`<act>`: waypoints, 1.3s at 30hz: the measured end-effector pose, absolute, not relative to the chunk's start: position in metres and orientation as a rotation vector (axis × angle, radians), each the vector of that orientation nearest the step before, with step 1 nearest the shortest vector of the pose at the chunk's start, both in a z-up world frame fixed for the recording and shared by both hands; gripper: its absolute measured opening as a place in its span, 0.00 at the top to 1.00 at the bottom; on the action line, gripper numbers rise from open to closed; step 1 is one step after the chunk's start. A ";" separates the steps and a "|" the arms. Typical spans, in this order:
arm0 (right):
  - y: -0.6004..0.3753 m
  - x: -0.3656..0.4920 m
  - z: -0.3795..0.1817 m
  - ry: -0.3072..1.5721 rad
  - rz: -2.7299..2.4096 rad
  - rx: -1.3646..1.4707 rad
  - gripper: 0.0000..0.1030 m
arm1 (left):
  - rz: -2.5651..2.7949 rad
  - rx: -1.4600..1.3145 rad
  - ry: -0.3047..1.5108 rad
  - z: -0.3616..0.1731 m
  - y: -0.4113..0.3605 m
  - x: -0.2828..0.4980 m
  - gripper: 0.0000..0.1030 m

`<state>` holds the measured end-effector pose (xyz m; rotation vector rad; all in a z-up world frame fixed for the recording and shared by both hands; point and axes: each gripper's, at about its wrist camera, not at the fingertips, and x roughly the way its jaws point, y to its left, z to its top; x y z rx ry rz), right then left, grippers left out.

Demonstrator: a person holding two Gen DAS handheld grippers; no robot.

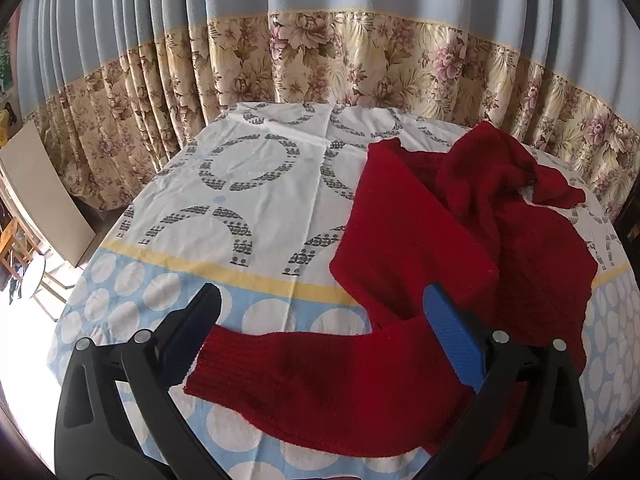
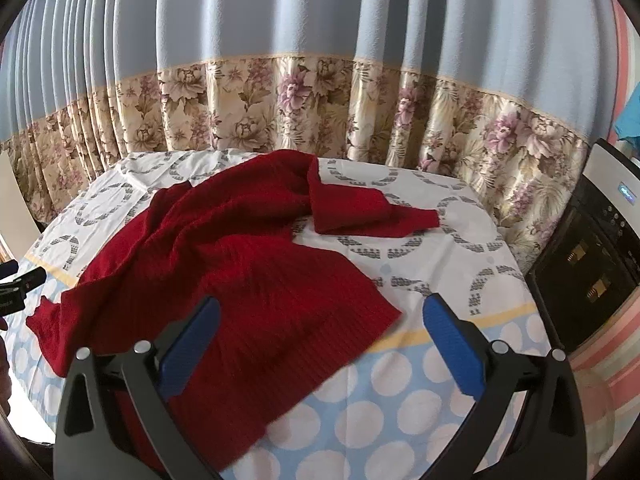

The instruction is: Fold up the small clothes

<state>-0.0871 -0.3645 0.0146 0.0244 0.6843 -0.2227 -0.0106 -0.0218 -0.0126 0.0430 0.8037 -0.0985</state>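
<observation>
One red knitted sweater (image 1: 420, 240) lies rumpled on one table (image 1: 256, 200) covered by a cloth printed with grey rings on white, a yellow stripe and white dots on pale blue. It is the only garment on the table.

In the left wrist view, one sleeve (image 1: 320, 368) stretches leftward along the near edge, its ribbed cuff at the left end. The left tongs (image 1: 322, 308) are spread wide, with the two blue-padded fingers standing on either side of this sleeve; the right finger (image 1: 452, 336) is over the cloth near the shoulder end and the left one is just beside the cuff. Whether either pad touches the knit cannot be told. The sweater's body is bunched toward the far right of the table.

In the right wrist view, the sweater (image 2: 240, 264) spreads from the far middle down to the near left, and the second sleeve (image 2: 368, 208) lies folded out to the right on the white part of the cloth. The right tongs (image 2: 320, 316) are likewise spread, holding nothing; the left finger (image 2: 188, 344) is over the sweater's lower hem, the right one over bare cloth.

Behind the table hangs one pleated curtain (image 2: 280, 40), blue above, floral below. One dark appliance (image 2: 592, 264) stands at the right.
</observation>
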 end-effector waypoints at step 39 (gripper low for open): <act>-0.403 -0.028 -0.002 0.689 -0.160 0.033 0.02 | -0.218 0.014 0.804 -0.034 -0.053 0.026 0.90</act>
